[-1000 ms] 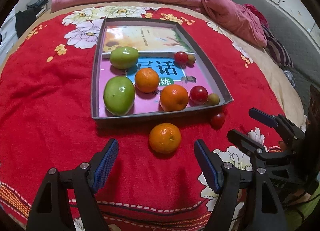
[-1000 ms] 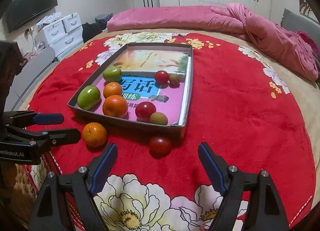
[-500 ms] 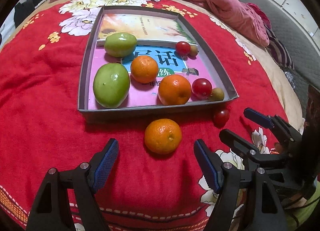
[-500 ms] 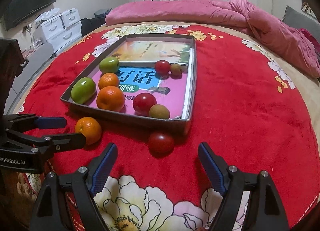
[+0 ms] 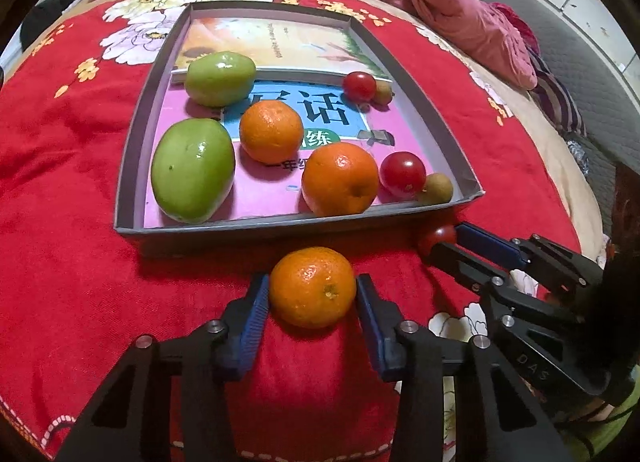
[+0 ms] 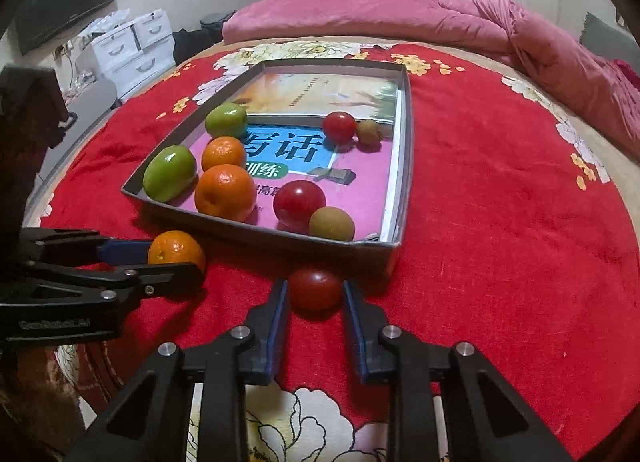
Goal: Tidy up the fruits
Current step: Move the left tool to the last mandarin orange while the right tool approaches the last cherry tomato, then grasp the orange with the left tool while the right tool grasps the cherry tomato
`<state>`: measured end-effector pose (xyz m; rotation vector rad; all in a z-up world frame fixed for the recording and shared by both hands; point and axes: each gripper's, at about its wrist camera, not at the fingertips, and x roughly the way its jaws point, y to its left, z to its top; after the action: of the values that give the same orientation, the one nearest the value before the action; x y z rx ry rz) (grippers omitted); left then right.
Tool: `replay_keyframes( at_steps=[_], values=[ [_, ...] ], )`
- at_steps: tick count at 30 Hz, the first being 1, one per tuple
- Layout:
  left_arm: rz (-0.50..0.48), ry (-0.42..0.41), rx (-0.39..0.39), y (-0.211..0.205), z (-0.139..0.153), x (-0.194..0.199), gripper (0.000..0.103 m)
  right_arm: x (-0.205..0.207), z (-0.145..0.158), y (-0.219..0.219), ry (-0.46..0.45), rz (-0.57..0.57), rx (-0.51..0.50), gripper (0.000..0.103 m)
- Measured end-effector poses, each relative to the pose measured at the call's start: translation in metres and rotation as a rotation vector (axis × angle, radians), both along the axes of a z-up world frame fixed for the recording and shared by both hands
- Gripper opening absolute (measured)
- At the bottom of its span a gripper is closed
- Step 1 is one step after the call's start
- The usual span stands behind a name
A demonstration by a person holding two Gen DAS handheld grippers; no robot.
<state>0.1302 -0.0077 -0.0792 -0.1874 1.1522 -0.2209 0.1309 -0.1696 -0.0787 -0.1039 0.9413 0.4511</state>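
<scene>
Change: both my tongs have dropped onto the two loose fruits; a second ago they stood wide and short of them.
Left tongs [image 5: 312, 294]: closing on the orange [image 5: 312, 287], blue pads against both of its sides, so I read it as pinched. It sits on the red blanket [image 5: 60, 222] just in front of the tray's near wall.
Right tongs [image 6: 315, 294]: closing around the tomato [image 6: 314, 288], pads at its flanks; it lies on the blanket close to the tray's near corner.
Tray [image 5: 132, 166]: shallow grey box with books lining its floor. Fruits lie in rows by kind: two green fruits on the left, two oranges in the middle, tomatoes with small brown fruits on the right.
Why: I judge each loose fruit belongs with its kind, hence one tong per fruit.
Risk: the tomato is soft, so I'd squeeze lightly.
</scene>
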Motion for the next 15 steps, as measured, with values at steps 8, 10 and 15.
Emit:
replay_keyframes(
  at_steps=[8, 10, 15],
  values=[
    [0.002, -0.006, -0.011, 0.0, -0.001, 0.001, 0.043, 0.006, -0.007, 0.003, 0.017, 0.008, 0.0, 0.031],
    [0.007, -0.002, -0.024, 0.003, 0.003, -0.002, 0.043, 0.005, -0.006, 0.004, 0.01, 0.016, -0.003, 0.031],
    [0.014, -0.006, -0.059, 0.012, 0.017, -0.01, 0.043, -0.003, 0.005, -0.002, 0.007, 0.024, 0.04, 0.03]
  ],
)
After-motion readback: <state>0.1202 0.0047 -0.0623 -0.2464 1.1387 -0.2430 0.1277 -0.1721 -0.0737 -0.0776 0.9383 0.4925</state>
